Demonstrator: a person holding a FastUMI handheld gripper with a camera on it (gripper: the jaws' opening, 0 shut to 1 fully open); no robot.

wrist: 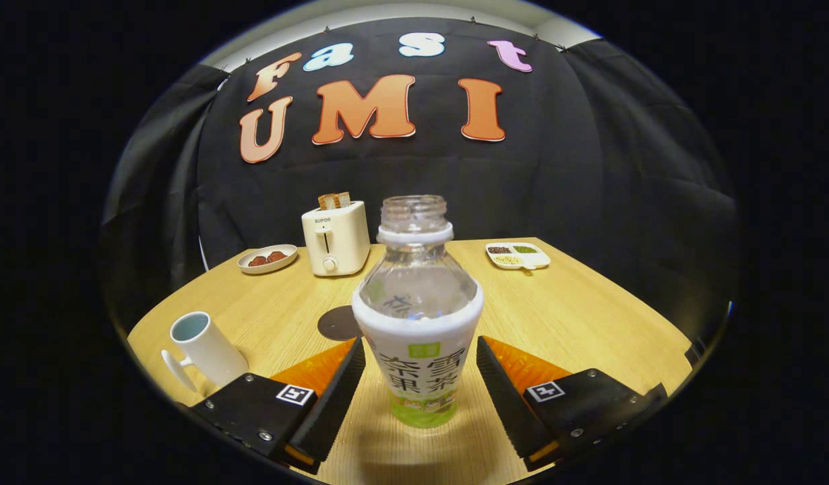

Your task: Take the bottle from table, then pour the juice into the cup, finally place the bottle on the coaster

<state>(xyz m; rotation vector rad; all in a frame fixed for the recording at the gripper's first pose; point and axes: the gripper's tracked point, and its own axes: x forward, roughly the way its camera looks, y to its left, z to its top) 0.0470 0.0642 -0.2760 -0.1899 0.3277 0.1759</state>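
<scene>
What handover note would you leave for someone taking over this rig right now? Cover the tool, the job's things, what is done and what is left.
Tool: open, fingers on either side of the bottle, not pressing it.
Bottle: upright on the table, uncapped, between the fingers.
Cup: left of the fingers, upright.
Coaster: dark disc just behind the bottle, to its left, bare.
Done: tool lined up on the bottle.
Left: grip, lift, pour into the cup, set the bottle on the coaster.
</scene>
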